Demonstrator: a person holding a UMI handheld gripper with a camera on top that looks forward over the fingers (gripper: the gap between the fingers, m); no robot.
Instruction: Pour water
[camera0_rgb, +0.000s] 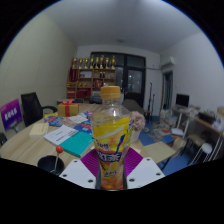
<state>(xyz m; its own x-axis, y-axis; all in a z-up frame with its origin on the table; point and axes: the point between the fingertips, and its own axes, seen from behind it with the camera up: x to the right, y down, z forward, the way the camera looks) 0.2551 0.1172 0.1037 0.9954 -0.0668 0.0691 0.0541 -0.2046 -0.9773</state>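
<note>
Bottle (111, 135) sits upright between the jaws of the gripper (111, 172), its long axis vertical and its yellow cap uppermost, well above the fingers. The purple pads (93, 160) press against its lower body from both sides, so the jaws appear clenched on it, and it looks to be held up off the tabletop (30, 148), which lies beyond and below. It carries an orange-yellow liquid and a printed label around its middle.

Behind it the tabletop is strewn with papers and books (72, 138), with a black chair (32, 105) to one side and shelves (92, 75) against the far wall. No cup or other receiving vessel can be made out among the clutter.

Judging by the task, pouring depends on tipping this vertical axis over, and the cap appears to be on, which would block any flow.
</note>
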